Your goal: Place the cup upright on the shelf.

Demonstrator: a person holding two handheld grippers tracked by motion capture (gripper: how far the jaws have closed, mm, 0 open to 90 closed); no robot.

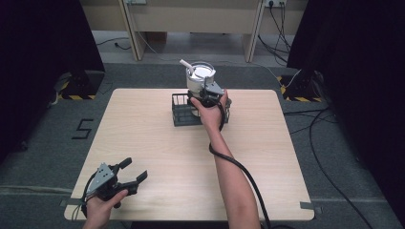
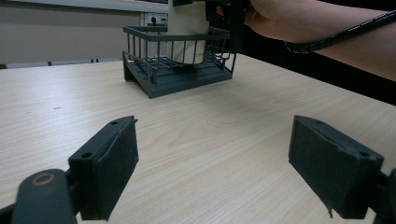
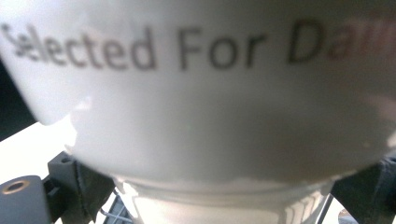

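My left claw (image 1: 128, 172) rests low at the near left corner of the tabletop (image 1: 143, 138), jaws spread wide with nothing between them. In the left gripper view its pads (image 2: 112, 172) frame bare wood, with the wire basket (image 2: 154, 70) beyond. At the far middle, my right claw (image 1: 206, 93) pinches a white cup (image 1: 199, 76) that stands in the basket (image 1: 180, 112). The right gripper view shows the cup (image 3: 196, 116) printed "Selected For".

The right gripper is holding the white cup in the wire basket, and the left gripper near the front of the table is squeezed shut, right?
Not quite. The left gripper is open; the left gripper view shows its jaws wide apart over bare table. The rest is right: the right gripper holds the white cup in the wire basket.
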